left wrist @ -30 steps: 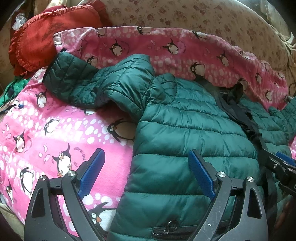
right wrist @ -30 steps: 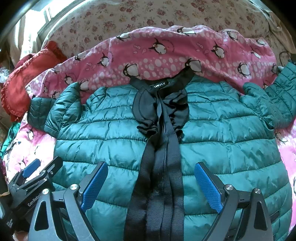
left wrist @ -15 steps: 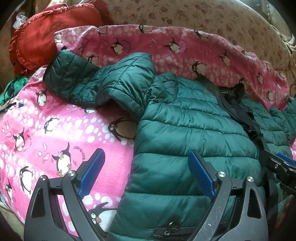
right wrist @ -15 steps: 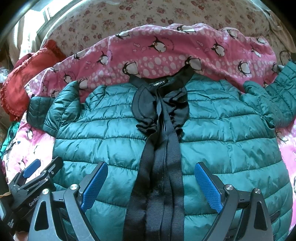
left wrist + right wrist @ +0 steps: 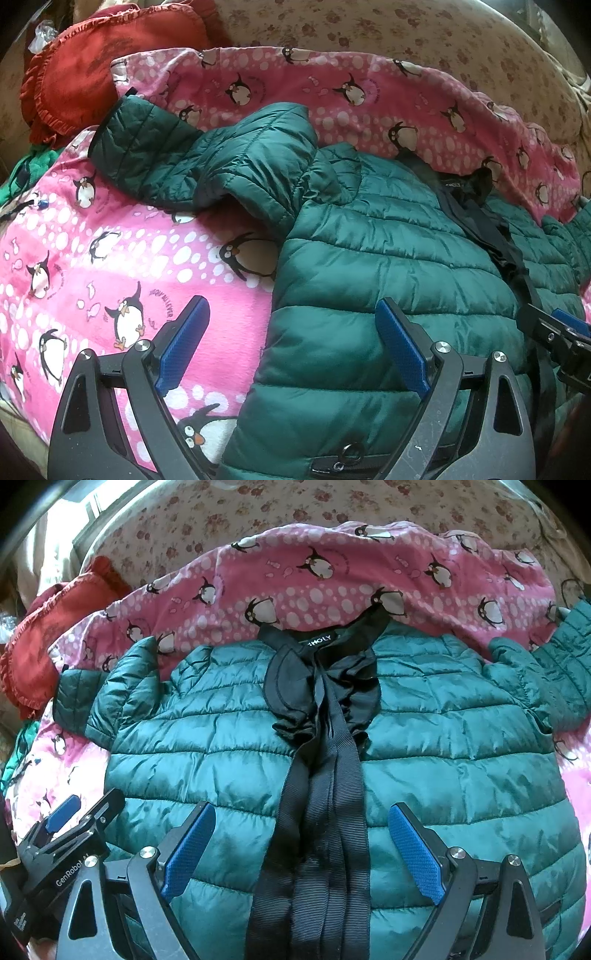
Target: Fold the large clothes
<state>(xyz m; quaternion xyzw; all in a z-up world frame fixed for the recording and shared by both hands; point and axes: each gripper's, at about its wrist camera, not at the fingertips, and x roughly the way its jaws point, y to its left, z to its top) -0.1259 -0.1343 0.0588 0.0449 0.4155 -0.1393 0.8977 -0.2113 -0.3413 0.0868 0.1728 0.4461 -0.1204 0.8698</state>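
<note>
The green puffer jacket (image 5: 229,768) lies spread front-up on a pink penguin blanket (image 5: 110,266), its black collar (image 5: 321,642) at the far side and a black strip (image 5: 317,830) running down the middle. One sleeve (image 5: 207,162) is bunched up at the left. The left claw (image 5: 291,347) sits over the jacket's left edge, fingers apart, gripping nothing. The right claw (image 5: 303,853) straddles the black strip, fingers also apart. A red cushion (image 5: 103,70) sits far left.

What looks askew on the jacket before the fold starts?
The green puffer jacket lies front-up, but its sleeve in the left wrist view is bunched and doubled over itself on the penguin blanket, not laid flat. Both grippers, left and right, are open, holding nothing.
</note>
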